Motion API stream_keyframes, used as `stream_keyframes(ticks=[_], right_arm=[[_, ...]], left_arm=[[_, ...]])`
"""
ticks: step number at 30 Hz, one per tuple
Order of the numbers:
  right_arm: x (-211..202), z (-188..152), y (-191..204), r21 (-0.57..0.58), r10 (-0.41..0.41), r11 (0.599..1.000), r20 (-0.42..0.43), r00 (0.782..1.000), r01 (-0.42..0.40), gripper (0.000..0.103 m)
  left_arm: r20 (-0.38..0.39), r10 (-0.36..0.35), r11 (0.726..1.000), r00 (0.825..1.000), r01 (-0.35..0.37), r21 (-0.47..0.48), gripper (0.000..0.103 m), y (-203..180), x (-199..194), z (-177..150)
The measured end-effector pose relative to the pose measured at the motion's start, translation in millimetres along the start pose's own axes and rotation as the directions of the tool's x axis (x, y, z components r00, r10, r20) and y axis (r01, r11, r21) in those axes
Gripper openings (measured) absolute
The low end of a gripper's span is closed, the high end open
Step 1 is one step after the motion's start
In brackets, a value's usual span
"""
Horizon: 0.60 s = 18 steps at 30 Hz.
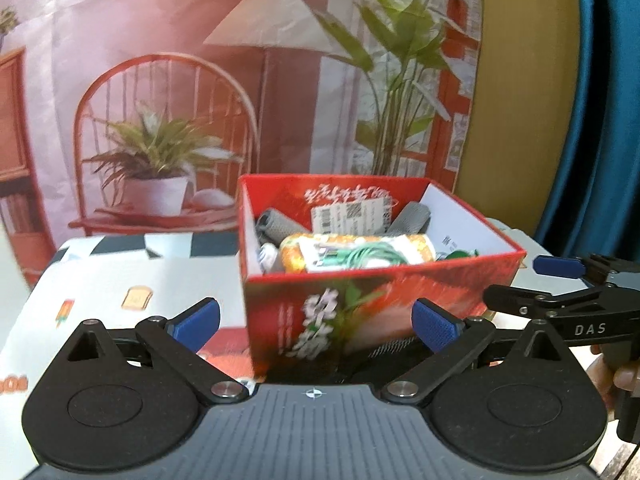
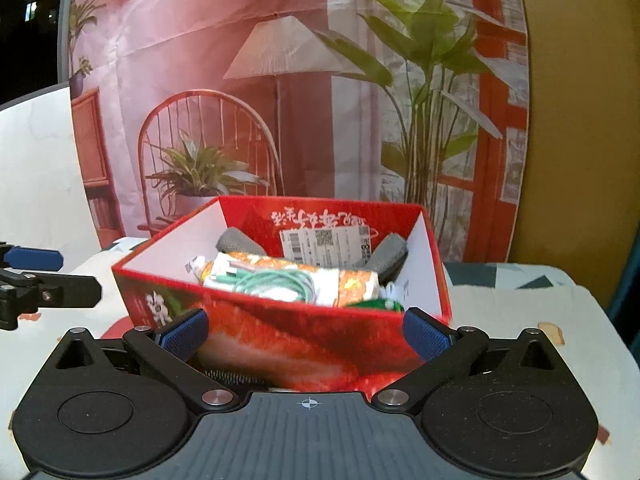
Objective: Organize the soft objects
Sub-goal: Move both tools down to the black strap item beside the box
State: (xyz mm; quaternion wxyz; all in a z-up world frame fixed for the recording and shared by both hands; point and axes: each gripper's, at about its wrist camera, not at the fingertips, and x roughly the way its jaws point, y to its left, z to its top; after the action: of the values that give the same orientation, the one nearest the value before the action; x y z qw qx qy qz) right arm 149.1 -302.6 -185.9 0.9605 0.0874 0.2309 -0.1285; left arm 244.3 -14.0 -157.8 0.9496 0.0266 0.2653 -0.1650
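A red open-topped box [image 1: 360, 304] stands on the table just beyond my left gripper [image 1: 318, 324]. That gripper is open, its blue pads [image 1: 200, 320] wide apart and touching nothing. Inside the box lie two grey rolled cloths [image 1: 276, 222], an orange and white packet [image 1: 416, 250] and a coiled green cable [image 1: 368, 258]. In the right wrist view the same box [image 2: 280, 344] sits close ahead of my open right gripper [image 2: 305, 335], whose pads are clear of the wall. Each gripper shows at the edge of the other's view: the right gripper [image 1: 516, 280] and the left gripper [image 2: 80, 276].
The table wears a pale cloth [image 1: 120, 280] printed with small pictures. Behind it hangs a printed backdrop [image 1: 160, 80] of a chair, lamp and plants. A blue curtain [image 1: 600, 120] hangs at the right. A hand [image 1: 612, 372] holds the right gripper.
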Motion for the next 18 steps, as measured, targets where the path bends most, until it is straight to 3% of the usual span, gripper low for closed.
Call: stream_keyframes(ticks=[18], right_arm=[[15,-55,-7,0.042,-0.017,0.999,-0.099,0.995,0.021,0.102]], left_arm=[[-0.117,0.050,0.986,0.992,-0.068,-0.154,0.103,23,18,-58]])
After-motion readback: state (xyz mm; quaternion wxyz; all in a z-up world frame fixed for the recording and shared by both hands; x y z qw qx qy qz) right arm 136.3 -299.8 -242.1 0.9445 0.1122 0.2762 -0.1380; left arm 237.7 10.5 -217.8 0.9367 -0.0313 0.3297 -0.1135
